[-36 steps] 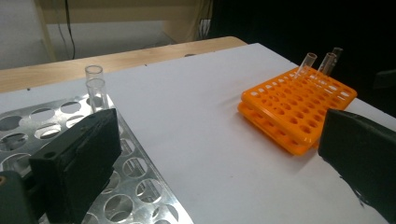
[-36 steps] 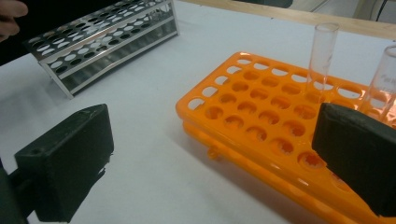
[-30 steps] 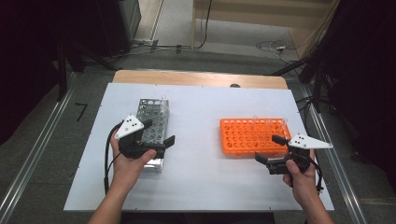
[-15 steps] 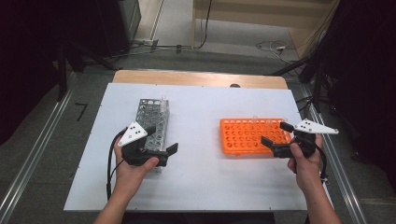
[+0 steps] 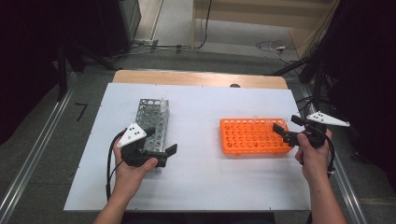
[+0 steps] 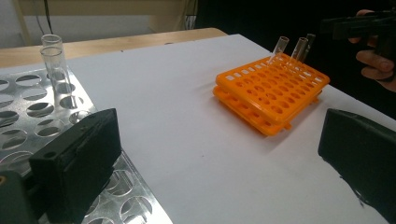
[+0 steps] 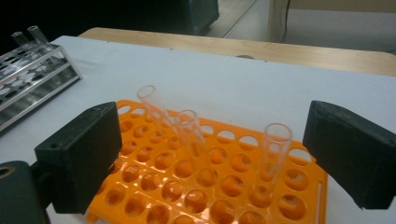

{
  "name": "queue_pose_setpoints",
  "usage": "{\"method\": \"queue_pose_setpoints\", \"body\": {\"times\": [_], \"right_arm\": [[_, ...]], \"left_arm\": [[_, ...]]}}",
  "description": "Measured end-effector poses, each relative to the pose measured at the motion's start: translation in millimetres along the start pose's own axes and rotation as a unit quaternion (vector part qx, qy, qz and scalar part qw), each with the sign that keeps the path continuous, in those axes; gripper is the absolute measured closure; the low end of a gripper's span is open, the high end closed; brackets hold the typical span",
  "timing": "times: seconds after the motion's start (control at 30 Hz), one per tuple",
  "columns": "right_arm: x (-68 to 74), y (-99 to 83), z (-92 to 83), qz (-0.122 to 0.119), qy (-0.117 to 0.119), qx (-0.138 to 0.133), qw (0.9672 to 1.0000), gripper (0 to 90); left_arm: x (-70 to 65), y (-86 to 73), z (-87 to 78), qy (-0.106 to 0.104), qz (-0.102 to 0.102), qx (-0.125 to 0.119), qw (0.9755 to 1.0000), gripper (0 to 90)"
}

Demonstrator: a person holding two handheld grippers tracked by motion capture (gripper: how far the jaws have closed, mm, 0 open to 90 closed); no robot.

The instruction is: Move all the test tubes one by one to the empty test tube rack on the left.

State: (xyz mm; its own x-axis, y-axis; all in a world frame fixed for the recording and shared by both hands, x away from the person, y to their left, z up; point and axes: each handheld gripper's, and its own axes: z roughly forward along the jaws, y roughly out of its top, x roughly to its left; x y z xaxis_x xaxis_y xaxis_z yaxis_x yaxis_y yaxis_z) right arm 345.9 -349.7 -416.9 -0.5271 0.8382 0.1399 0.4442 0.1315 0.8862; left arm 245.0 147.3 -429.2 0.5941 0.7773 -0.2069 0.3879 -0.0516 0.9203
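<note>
Table: one orange rack with three tubes, one metal rack with two tubes; left gripper and right gripper, jaws spread, empty.

Three cameras: one fixed overhead, one riding on each gripper

The high view looked forward and down from above the person's side, taking in the whole white table from some distance, with the floor beyond. The left gripper view sat low and close over the metal rack and faced across the table toward the orange rack, with the far hand at its upper right edge. The right gripper view hung near above the orange rack, facing over it toward the metal rack at the far left. All three views shared both racks and the white tabletop between them.
</note>
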Motion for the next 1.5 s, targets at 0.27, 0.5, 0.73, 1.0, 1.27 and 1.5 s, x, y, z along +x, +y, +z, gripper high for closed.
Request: {"method": "queue_pose_setpoints", "body": {"times": [0.27,0.5,0.73,1.0,1.27,1.5], "right_arm": [[-20.6,-17.6,10.1,0.040,-0.040,0.023,0.9981,29.1],[-24.1,-31.6,23.8,0.037,-0.062,0.043,0.9964,48.0],[-21.9,-36.3,32.0,0.030,-0.068,0.050,0.9960,55.5],[-19.0,-41.3,37.4,0.023,-0.079,0.047,0.9955,65.1],[-17.0,-43.3,37.3,0.009,-0.088,0.044,0.9951,73.5],[-17.4,-42.0,32.1,0.010,-0.084,0.029,0.9960,73.7]], "left_arm": [[-1.0,-0.7,-0.8,-0.002,0.000,0.000,1.0000,0.0],[-2.0,-1.6,-0.3,-0.004,-0.001,0.000,1.0000,0.0],[-1.3,-1.8,-1.3,-0.003,-0.001,-0.001,1.0000,0.0],[-0.8,-2.2,-1.8,-0.003,-0.001,0.000,1.0000,0.0],[0.0,-2.4,-2.2,-0.002,-0.002,0.002,1.0000,0.0],[-0.6,-2.4,-2.8,-0.004,-0.002,-0.001,1.0000,0.0]]}}
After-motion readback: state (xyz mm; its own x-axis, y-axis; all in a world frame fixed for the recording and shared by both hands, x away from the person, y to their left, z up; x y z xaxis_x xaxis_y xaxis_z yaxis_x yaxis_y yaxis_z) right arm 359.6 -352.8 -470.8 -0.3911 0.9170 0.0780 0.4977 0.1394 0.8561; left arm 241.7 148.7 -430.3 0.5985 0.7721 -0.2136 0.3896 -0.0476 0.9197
